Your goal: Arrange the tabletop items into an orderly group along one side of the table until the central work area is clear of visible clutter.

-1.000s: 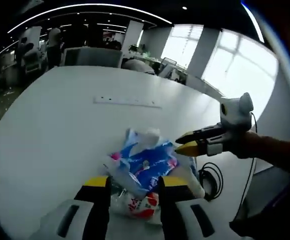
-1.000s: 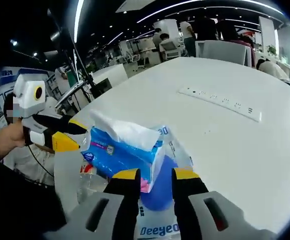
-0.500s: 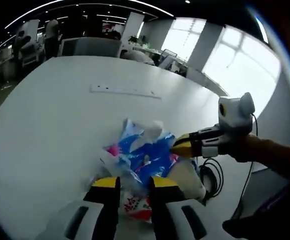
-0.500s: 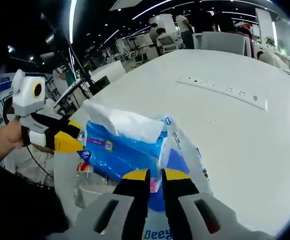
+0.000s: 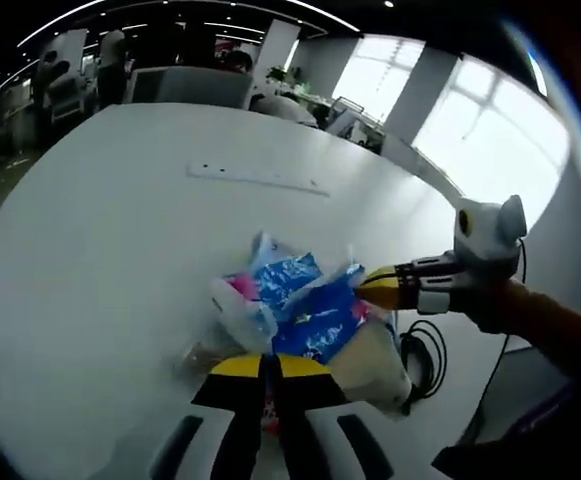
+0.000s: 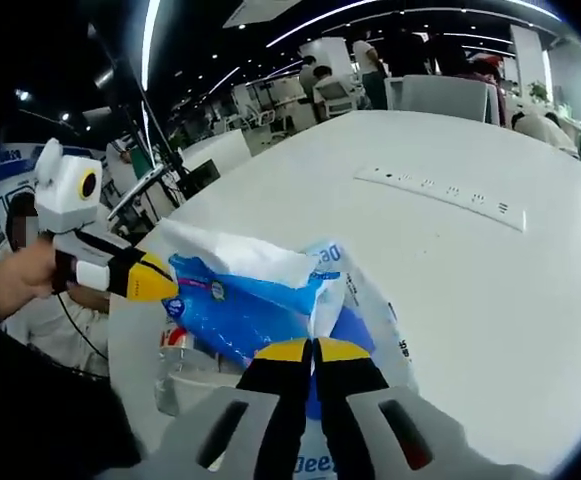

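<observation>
A blue soft tissue pack (image 5: 305, 305) with white tissue sticking out lies crumpled on the white table (image 5: 100, 230), amid clear plastic wrapping (image 5: 235, 315). My left gripper (image 5: 268, 366) has its jaws pressed together at the pack's near edge. From the right, my right gripper (image 5: 370, 287) pinches the pack's other end. In the right gripper view the same pack (image 6: 235, 305) stretches between my right gripper (image 6: 312, 350), shut on its near edge, and the left gripper (image 6: 160, 283) at its left end. A printed clear bag (image 6: 370, 310) lies under the pack.
A clear bottle (image 6: 170, 365) and a beige object (image 5: 375, 362) lie by the pack. A black cable (image 5: 425, 358) coils near the table's edge. A recessed socket strip (image 5: 255, 180) crosses the tabletop farther off. Chairs and people stand beyond the table.
Both grippers' jaws have gone from apart to shut on the tissue pack. The pack now looks squeezed and stretched between them.
</observation>
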